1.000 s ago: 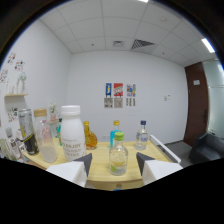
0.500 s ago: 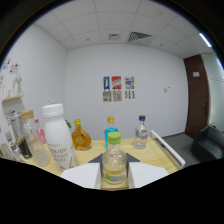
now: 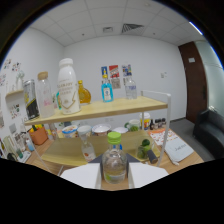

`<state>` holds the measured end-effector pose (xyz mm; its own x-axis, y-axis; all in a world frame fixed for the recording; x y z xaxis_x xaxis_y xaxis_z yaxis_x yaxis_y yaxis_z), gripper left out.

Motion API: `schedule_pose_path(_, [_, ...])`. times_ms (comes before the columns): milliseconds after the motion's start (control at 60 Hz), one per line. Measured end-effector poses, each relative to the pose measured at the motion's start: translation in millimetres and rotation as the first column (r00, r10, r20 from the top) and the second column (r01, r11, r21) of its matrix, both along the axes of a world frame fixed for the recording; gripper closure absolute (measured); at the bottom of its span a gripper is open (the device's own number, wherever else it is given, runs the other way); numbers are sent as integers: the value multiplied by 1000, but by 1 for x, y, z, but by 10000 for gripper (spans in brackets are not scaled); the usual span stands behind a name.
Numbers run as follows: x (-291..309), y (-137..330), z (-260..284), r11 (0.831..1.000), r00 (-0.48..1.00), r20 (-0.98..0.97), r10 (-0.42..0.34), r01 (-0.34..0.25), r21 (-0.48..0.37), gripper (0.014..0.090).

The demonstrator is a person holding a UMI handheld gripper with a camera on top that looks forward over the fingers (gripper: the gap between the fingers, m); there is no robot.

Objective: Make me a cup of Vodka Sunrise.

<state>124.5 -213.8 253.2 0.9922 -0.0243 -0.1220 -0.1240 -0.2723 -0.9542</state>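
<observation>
hand-held gripper (image 3: 114, 172): our two fingers closed on the clear green-capped bottle (image 3: 114, 161), holding it | bottle: upright, long axis vertical, between the fingers, lifted above the surface (image 3: 75, 150) | relation: cups (image 3: 92, 131) lie ahead and below, under the shelf (image 3: 107, 108) | next, we judge: carry forward to a cup

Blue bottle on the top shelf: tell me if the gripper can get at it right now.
Probably not yet. The gripper has its jaws shut on the green-capped bottle, so it is occupied. The blue bottle stands beyond on the top shelf, front unobstructed, with gaps either side.
</observation>
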Motion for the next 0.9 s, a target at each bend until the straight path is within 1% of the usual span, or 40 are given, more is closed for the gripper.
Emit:
schedule_pose_path(117, [-1, -1, -57, 997, 1000, -21, -18, 16, -73, 689])
schedule_pose_path(217, [0, 3, -79, 995, 999, 34, -14, 18, -103, 689])
schedule_pose_path(317, [0, 9, -83, 995, 972, 232, 32, -9, -103, 691])
schedule_pose_path(433, [-3, 17, -82, 992, 860, 498, 113, -69, -107, 692])
schedule_pose_path(567, [-2, 23, -77, 984, 609, 773, 179, -118, -134, 690])
schedule_pose_path(683, [-4, 25, -79, 967, 318, 918, 237, -166, -192, 691])
schedule_pose_path(783, [-5, 26, -82, 950, 65, 961, 268, -181, -253, 696])
schedule_pose_path(900, [-8, 30, -79, 938, -238, 941, 242, -191, -290, 693])
